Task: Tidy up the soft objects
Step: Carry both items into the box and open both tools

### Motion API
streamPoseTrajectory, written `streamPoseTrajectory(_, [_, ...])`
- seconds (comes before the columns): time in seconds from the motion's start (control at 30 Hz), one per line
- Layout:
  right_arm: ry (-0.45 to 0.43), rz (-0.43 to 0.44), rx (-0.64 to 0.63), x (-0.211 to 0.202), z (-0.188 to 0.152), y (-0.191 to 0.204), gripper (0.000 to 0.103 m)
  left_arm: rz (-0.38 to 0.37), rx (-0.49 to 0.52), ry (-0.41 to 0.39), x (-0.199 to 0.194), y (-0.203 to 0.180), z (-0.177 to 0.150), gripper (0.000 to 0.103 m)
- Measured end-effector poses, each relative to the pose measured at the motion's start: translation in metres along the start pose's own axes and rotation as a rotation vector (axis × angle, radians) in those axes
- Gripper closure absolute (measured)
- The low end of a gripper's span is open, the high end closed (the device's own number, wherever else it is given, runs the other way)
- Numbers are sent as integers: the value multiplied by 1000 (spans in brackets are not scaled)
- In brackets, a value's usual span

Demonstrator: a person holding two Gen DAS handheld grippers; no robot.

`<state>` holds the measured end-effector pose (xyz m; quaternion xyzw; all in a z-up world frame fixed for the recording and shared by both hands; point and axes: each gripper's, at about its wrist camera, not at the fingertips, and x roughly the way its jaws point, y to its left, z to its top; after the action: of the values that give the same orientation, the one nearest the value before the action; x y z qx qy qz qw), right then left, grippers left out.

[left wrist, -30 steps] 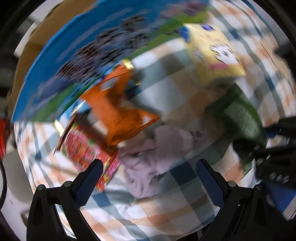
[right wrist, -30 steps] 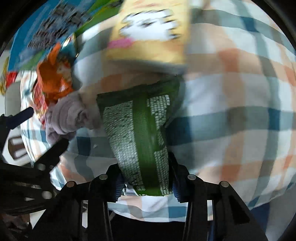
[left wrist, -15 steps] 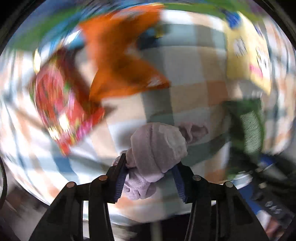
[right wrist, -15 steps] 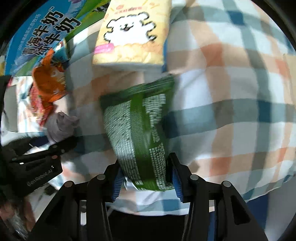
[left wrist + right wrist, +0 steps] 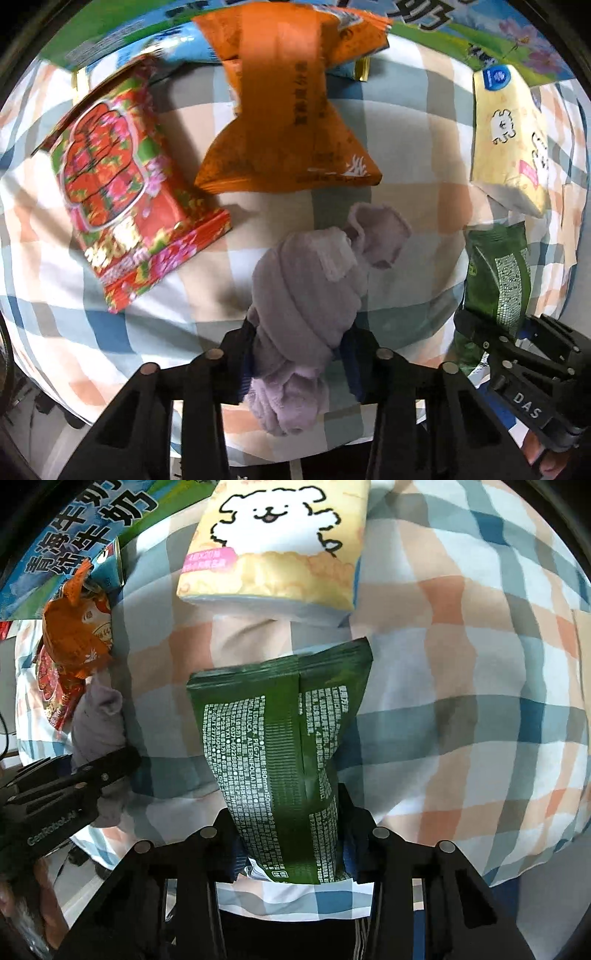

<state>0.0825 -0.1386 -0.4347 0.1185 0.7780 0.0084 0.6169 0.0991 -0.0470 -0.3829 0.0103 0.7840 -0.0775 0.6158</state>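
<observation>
My left gripper point(image 5: 300, 360) is shut on a rolled lilac cloth point(image 5: 310, 291) and holds it above the checked cloth surface point(image 5: 413, 206). My right gripper point(image 5: 288, 840) is shut on a green packet point(image 5: 284, 746) with white print, held over the same checked surface point(image 5: 461, 701). The green packet point(image 5: 496, 273) and the right gripper point(image 5: 517, 350) show at the right of the left wrist view. The lilac cloth point(image 5: 99, 723) and the left gripper point(image 5: 74, 786) show at the left of the right wrist view.
An orange snack bag point(image 5: 291, 107) and a red flowered packet point(image 5: 122, 195) lie beyond the lilac cloth. A yellow tissue pack with a white dog point(image 5: 277, 542) lies beyond the green packet. A blue-green carton point(image 5: 77, 528) stands at the back.
My left gripper went from open above the lilac cloth to shut on it and now holds it raised. My right gripper has kept its hold on the green packet.
</observation>
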Motion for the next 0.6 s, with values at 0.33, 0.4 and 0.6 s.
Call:
streamPoseTrajectory(0.33, [-89, 17, 7, -41, -29, 14, 67, -132, -48, -140, -102, 41, -55, 69])
streamPoseTrajectory(0.4, [-135, 38, 8, -63, -33, 19, 67, -160, -49, -171, -128, 47, -60, 69])
streamPoseTrajectory(0.6, [-287, 79, 1, -144, -47, 41, 67, -213, -34, -301, -210, 63, -50, 69])
